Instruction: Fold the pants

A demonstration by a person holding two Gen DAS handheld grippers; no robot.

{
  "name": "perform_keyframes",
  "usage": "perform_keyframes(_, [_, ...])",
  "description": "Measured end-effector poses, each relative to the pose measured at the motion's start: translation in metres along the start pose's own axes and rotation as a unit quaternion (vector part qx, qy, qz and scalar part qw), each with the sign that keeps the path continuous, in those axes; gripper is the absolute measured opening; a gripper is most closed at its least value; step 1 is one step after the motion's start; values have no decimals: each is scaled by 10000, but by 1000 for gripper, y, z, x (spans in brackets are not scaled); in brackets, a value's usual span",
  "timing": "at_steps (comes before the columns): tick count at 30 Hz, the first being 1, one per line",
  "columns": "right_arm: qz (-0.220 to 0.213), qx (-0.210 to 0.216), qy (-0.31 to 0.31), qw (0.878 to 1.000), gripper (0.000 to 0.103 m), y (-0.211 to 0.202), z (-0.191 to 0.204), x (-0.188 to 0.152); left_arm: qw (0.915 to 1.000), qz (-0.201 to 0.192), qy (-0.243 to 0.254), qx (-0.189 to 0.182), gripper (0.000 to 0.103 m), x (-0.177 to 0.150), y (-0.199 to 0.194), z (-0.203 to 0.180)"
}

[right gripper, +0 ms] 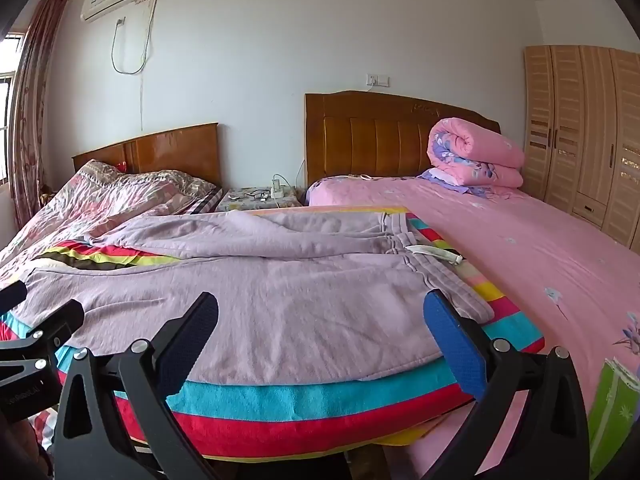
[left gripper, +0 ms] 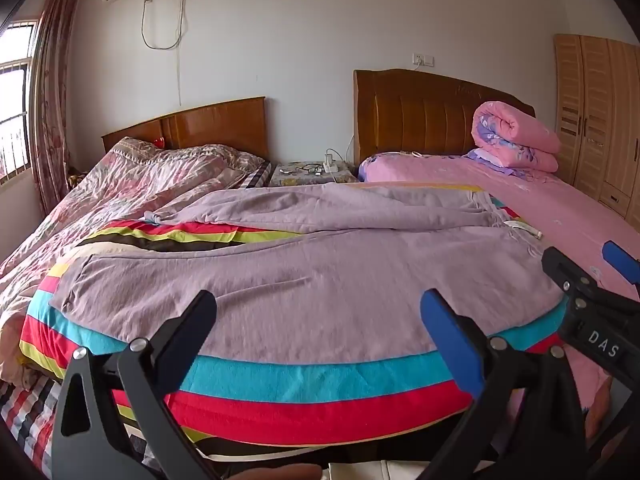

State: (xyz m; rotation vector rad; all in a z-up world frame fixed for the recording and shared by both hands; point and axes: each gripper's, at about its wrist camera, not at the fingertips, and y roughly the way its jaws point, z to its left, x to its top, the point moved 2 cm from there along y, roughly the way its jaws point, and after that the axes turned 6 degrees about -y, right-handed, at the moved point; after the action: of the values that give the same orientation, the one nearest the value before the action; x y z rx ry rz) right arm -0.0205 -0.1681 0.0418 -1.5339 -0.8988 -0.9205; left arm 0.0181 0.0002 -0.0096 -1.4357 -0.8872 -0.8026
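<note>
Lilac pants (left gripper: 304, 264) lie spread flat on a striped blanket (left gripper: 320, 376), legs pointing left, waistband at the right; they also show in the right wrist view (right gripper: 280, 292). A white waist tag (right gripper: 434, 254) sticks out at the waistband. My left gripper (left gripper: 320, 328) is open and empty, just above the pants' near edge. My right gripper (right gripper: 322, 328) is open and empty, over the near edge close to the waistband. The right gripper also shows at the right of the left wrist view (left gripper: 588, 268). The left gripper shows at the left edge of the right wrist view (right gripper: 36, 320).
The striped blanket (right gripper: 320, 400) covers a board between two beds. A pink bed (left gripper: 540, 200) with a rolled quilt (left gripper: 516, 140) is to the right, a floral bed (left gripper: 140, 176) to the left. A nightstand (left gripper: 312, 172) stands behind, a wardrobe (left gripper: 600, 120) at far right.
</note>
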Motion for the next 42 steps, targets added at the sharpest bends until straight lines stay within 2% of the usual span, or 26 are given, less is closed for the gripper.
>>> perform_keyframes(10, [26,48,1,10000,99,-1,1,-1,10000,0,-39,-10,102,-10,1,6])
perform_keyframes(11, [22,35,18,10000,99,-2,-1,7,10000,12,-31,-4,102,-12,2,5])
perform_keyframes(42, [77,88,54,9999,99,0,6,0,9999,134,-64,6,102,-7,3,5])
